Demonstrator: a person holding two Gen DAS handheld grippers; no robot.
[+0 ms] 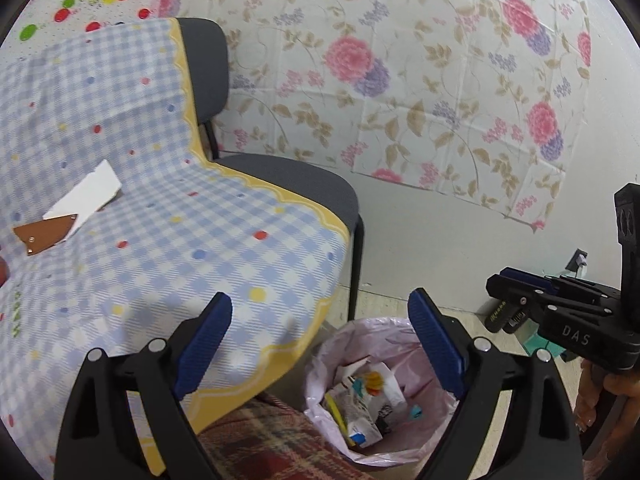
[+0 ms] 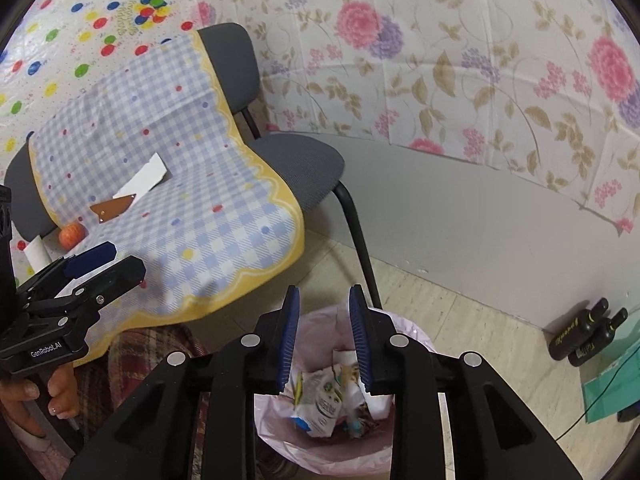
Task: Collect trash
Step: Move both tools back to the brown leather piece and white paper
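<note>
Right tongs (image 2: 324,340) hung apart, empty, over bin (image 2: 412,344). Left tongs (image 1: 320,344) wide apart, empty; should approach white scrap (image 1: 86,196) low and flat.

Blue-checked cloth (image 1: 160,184), grey chair (image 1: 304,184), pink bin bag (image 1: 344,344)

Right gripper (image 2: 324,340), fingers (image 2: 290,340) parted and empty, hangs over the trash bin (image 2: 404,336)

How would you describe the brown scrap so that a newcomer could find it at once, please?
Find the grey chair draped with a blue checked cloth. On that cloth, the brown scrap touches a white card; it alone is brown, flat and pointed.
</note>
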